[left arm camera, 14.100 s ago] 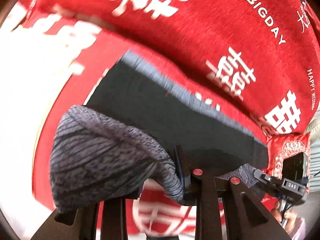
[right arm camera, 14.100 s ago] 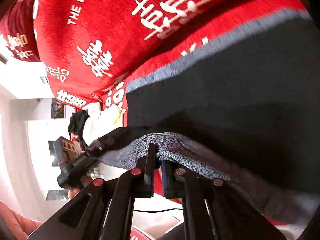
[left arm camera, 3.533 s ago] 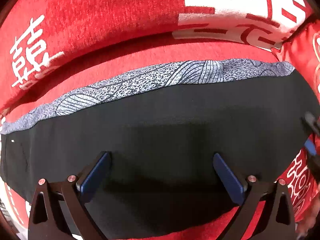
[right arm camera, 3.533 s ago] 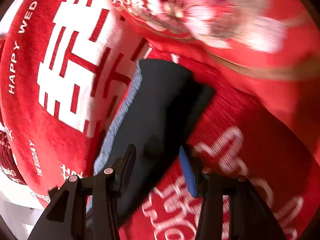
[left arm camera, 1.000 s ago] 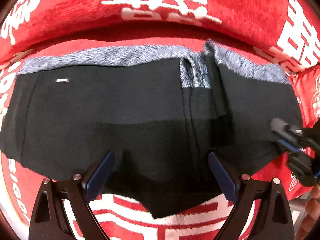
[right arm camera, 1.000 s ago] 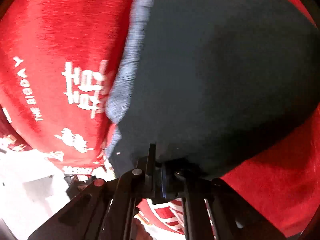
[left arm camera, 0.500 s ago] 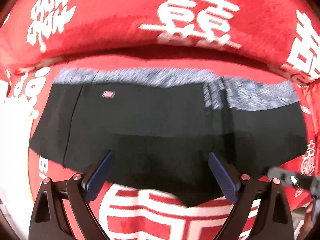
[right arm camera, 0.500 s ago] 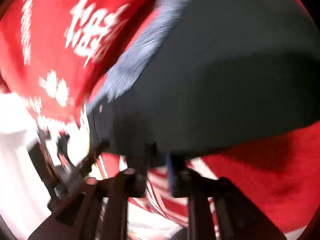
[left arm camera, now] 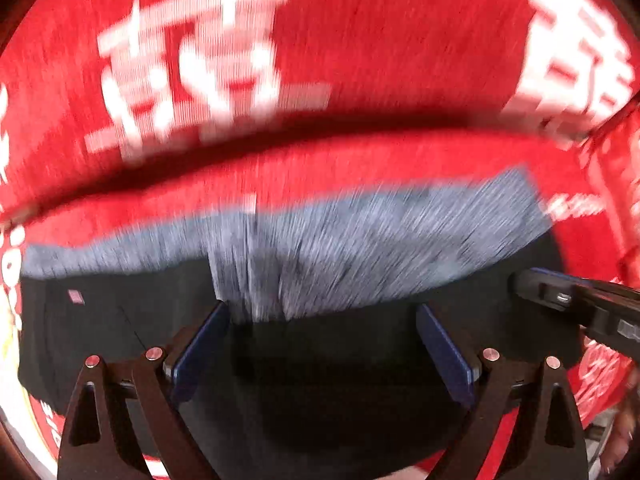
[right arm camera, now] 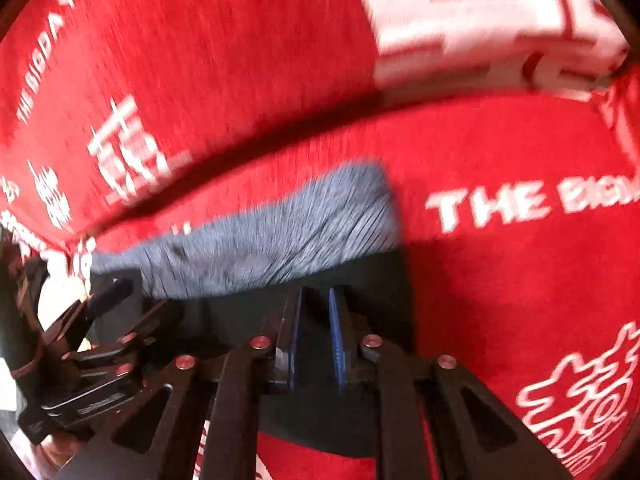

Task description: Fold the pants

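Observation:
The pants (left arm camera: pixel 120 320) are black with a grey patterned inner side, folded on a red seat cover. In the left wrist view a grey flap (left arm camera: pixel 360 256) lies turned over the black cloth. My left gripper (left arm camera: pixel 320 340) is open, its blue pads wide apart just above the black cloth, holding nothing. My right gripper (right arm camera: pixel 314 320) has its pads a narrow gap apart at the pants' (right arm camera: pixel 260 248) right edge; no cloth shows between them. The right gripper also shows in the left wrist view (left arm camera: pixel 560 300), and the left gripper in the right wrist view (right arm camera: pixel 104 320).
The red sofa cover (left arm camera: pixel 400 40) with white characters and lettering rises as a backrest behind the pants. A red seat area (right arm camera: pixel 520 280) printed "THE BIG DAY" lies to the right of the pants. Both views are motion-blurred.
The right gripper carried the pants' right end over to the left, laying the grey side up, and its pads have parted slightly. The left gripper stayed open and moved closer to the cloth.

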